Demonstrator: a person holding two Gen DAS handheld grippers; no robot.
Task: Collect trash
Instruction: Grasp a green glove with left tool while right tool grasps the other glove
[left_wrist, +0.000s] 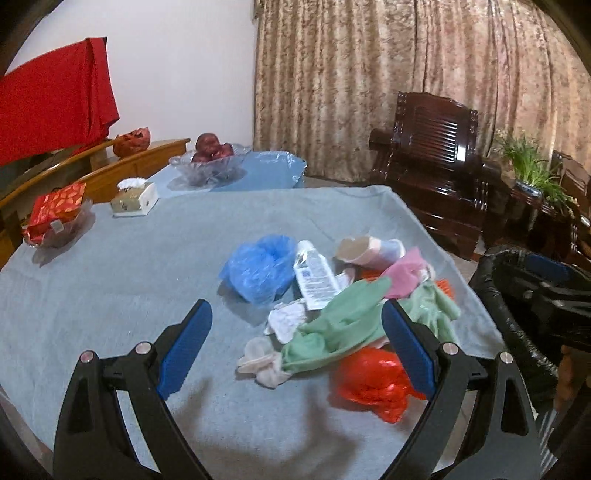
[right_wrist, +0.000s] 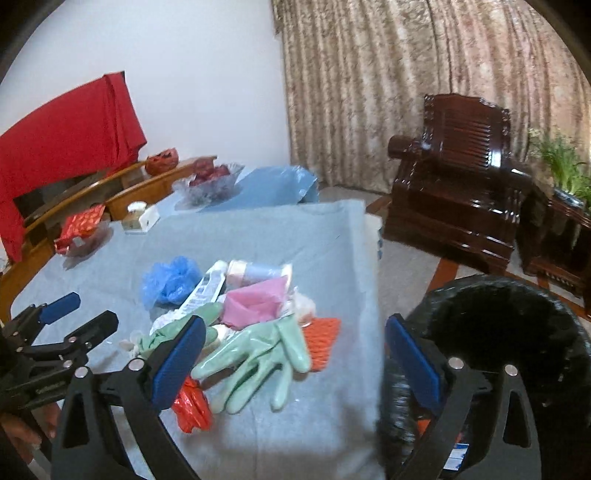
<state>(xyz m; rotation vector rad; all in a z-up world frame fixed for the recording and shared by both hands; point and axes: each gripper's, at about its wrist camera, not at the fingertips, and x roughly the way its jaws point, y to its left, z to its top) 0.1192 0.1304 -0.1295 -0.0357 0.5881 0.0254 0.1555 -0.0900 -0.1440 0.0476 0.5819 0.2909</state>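
Hovering over the trash pile (left_wrist: 332, 295) mid-surface, both left tongs (left_wrist: 297, 325) and right tongs (right_wrist: 295, 339) gape empty. Bin (right_wrist: 498, 332) stands right (black-lined). Best: pinch one loose item, perhaps the green glove (right_wrist: 266, 354), lift clear.

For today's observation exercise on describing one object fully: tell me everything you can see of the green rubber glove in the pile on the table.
The green rubber glove is pale mint, smooth and slightly glossy, like thin rubber. It lies limp and flat on the grey tablecloth at the near side of the trash pile, fingers spread toward the camera in the right wrist view. It partly overlaps an orange mesh piece and lies beside a pink wrapper. Neither tool touches it.
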